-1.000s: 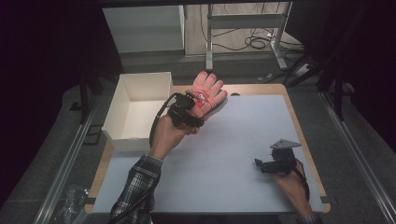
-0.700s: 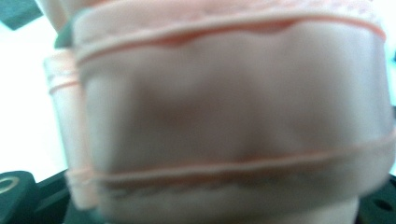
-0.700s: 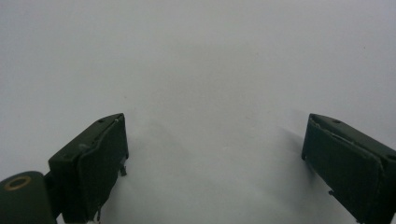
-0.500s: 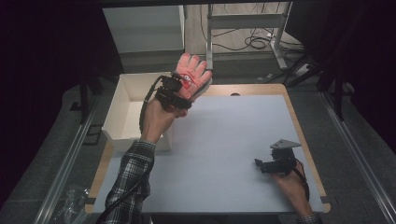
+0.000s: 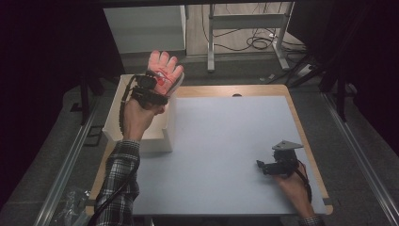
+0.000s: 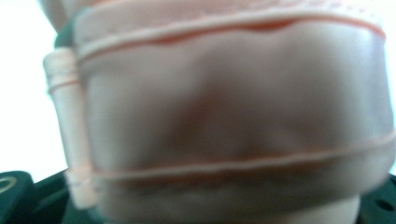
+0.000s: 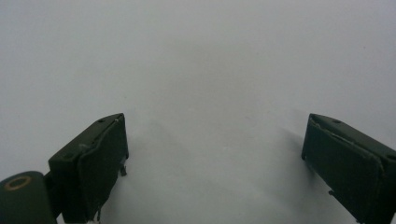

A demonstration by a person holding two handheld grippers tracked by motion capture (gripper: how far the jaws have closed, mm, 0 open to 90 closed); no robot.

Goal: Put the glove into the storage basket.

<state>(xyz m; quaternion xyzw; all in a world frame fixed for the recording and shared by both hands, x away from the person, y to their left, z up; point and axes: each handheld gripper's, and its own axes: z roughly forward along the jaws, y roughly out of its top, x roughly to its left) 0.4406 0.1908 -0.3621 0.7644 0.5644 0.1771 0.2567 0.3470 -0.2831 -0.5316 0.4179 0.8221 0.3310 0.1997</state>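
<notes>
A pink glove (image 5: pixel 164 70) with red markings hangs above the far end of a white open box (image 5: pixel 141 139) at the table's left edge. My left gripper (image 5: pixel 156 88) is shut on its cuff end, with the glove's fingers pointing up and away. In the left gripper view the pink fabric (image 6: pixel 233 116) with stitched seams sits blurred right in front of the camera and hides the jaws. My right gripper (image 5: pixel 263 165) rests low over the pale table (image 5: pixel 226 136) near the front right, open (image 7: pixel 215 158), with bare tabletop between its jaws.
The box stands against the table's left side, partly beyond the wooden edge (image 5: pixel 235 89). A metal frame (image 5: pixel 244 28) and cables (image 5: pixel 259 42) lie on the floor behind the table. A crumpled clear bag (image 5: pixel 70 207) lies at the lower left.
The left hand has carried the glove left and away, from above the table's back edge to over the white box, rising a little. The right hand has stayed put.
</notes>
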